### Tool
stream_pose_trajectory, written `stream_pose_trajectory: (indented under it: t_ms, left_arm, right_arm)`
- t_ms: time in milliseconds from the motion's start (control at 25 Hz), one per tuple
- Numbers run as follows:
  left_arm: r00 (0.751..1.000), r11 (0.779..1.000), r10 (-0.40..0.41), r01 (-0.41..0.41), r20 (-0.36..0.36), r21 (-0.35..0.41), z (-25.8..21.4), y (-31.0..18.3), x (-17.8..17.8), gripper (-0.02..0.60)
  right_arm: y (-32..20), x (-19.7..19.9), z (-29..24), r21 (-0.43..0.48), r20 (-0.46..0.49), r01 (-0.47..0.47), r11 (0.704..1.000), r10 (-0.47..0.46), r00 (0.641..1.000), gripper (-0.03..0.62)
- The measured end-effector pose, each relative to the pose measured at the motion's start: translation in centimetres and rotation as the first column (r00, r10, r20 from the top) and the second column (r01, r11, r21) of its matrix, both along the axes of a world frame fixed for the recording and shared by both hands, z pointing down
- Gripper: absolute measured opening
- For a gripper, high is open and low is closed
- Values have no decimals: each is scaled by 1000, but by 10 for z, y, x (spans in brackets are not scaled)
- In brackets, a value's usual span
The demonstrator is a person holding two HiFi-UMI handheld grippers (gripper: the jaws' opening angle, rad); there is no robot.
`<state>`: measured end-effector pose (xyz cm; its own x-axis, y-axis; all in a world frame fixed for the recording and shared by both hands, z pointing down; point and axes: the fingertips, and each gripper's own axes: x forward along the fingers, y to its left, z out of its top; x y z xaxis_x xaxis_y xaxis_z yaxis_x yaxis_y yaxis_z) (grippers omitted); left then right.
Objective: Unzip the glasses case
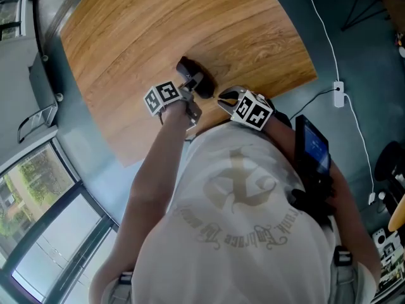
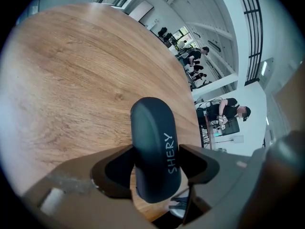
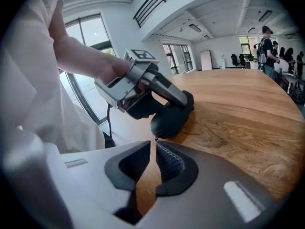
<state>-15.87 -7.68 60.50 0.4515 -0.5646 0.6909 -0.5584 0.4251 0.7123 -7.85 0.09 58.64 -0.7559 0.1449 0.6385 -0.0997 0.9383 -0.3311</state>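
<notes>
With my left claw clamped on the case, which lies near the edge of the desk, I should move my right claw, slightly parted and empty, to the case end at twelve o'clock and pinch only the zip pull, not the shell.

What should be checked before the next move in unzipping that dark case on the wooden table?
1. Glasses case resting on the table: ok.
2. Left gripper jaws pressed on the case's two sides: ok.
3. Right gripper jaws a narrow gap apart, nothing between them: ok.
4. Zipper pull caught by the right jaws: not ok; it sits just beyond their tips.
5. How far the zipper is already undone: cannot tell.
</notes>
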Motion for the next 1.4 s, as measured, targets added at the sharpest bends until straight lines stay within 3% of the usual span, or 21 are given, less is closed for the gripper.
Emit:
stream_pose_trajectory:
  t_ms: [240,400,760,840,920,1080,1240,1400]
  left_arm:
    - [1000,1000,-22,22,-18,-14,-3,0,7,310]
    - [999,999,-41,41,-33,-18,-4,-2,9,310]
    - [999,1000,-20,19,-30,-17,-3,-1,10,310]
    - [999,1000,-18,17,-34,-12,-3,-1,10,310]
    - [999,1000,-17,17,-38,-8,-3,-1,9,310]
    - [999,1000,-7,7,-37,1,-2,0,9,311]
    - [999,1000,2,-2,-47,7,-5,1,9,311]
    - [999,1000,8,-7,-52,10,-5,1,10,311]
  right_arm:
    - [6,-1,15,91,-77,53,994,-46,996,67]
    - [0,-1,24,133,-131,19,991,-2,991,79]
    - [2,-18,29,140,-127,-65,988,83,988,101]
    - [-2,-19,29,160,-129,-97,982,119,984,92]
    - [-6,-19,29,165,-130,-137,977,159,979,31]
    - [0,-18,27,86,-121,-200,976,209,970,30]
    - [3,-13,21,-62,-109,-278,959,270,957,28]
    - [3,-5,17,-134,-104,-281,950,268,958,25]
